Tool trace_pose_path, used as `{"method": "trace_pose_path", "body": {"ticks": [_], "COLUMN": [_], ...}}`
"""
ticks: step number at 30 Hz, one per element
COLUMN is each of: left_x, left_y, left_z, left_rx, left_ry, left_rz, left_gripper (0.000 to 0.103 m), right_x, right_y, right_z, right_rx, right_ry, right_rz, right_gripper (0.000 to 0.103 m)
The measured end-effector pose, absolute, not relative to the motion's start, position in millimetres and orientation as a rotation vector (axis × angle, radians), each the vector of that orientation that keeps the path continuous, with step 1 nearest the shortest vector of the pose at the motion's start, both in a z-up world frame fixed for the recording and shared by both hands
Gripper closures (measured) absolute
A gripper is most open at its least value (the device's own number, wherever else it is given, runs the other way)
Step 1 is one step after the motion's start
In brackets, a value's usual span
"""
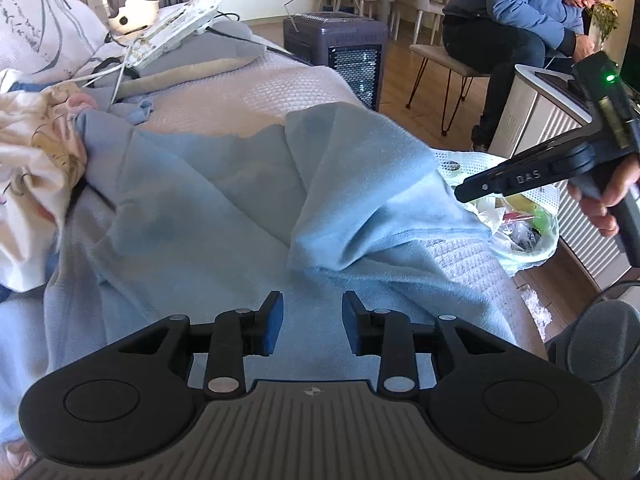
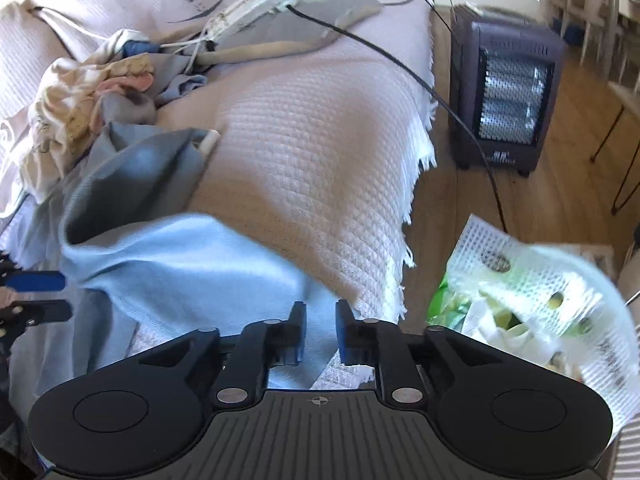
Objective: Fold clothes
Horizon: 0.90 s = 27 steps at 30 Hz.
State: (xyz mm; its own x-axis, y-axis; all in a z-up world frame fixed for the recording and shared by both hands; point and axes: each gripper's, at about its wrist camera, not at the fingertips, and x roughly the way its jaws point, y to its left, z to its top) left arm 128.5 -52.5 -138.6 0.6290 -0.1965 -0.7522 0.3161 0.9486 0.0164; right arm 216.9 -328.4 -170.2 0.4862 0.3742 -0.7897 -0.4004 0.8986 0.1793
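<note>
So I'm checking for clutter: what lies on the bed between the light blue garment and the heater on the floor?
In the right wrist view, only bare white waffle-weave bedspread lies between the light blue garment and the heater, with a black cord crossing its far corner.

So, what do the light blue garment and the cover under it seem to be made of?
Light blue garment: probably soft fleece or brushed knit; matte, fuzzy surface with soft folds. Cover: looks like woven cotton, pale pinkish-white, with a waffle grid texture and a frayed fringe along its edge.

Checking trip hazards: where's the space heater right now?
On the wood floor just past the far edge of the bed: upper centre in the left wrist view, space heater, upper right in the right wrist view, with a black cord trailing beside it.
</note>
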Motion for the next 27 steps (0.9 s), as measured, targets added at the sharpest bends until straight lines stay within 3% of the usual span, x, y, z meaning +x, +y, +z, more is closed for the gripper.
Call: {"method": "trace_pose_path", "body": {"ticks": [4,5,7,15,19,27], "left_x": [131,133,136,143,143,133], "left_y": [-43,-42,-41,-50,-54,-54], "left_z": [-137,-138,-139,-148,-149,-135], "left_rx": [0.148,0.15,0.153,0.156,0.162,0.158], "left_ry": [0.85,0.851,0.855,0.894,0.897,0.852], "left_rz": [-0.261,-0.257,-0.253,-0.245,-0.249,-0.282], "left_gripper": [0.073,0.073,0.073,0.072,0.071,0.071], "right_x": [224,225,227,239,233,207], "right_y": [-328,-329,-333,-343,-340,-329], "right_z": [-177,-177,-178,-193,-190,-148], "right_rx": [-0.043,-0.051,-0.058,0.068,0.109,0.019], "right_ry": [0.966,0.963,0.965,1.023,1.034,0.933], "right_rz": [0.472,0.473,0.487,0.529,0.544,0.449], "right_gripper": [0.079,0.071,0.067,0.068,0.099,0.101]}}
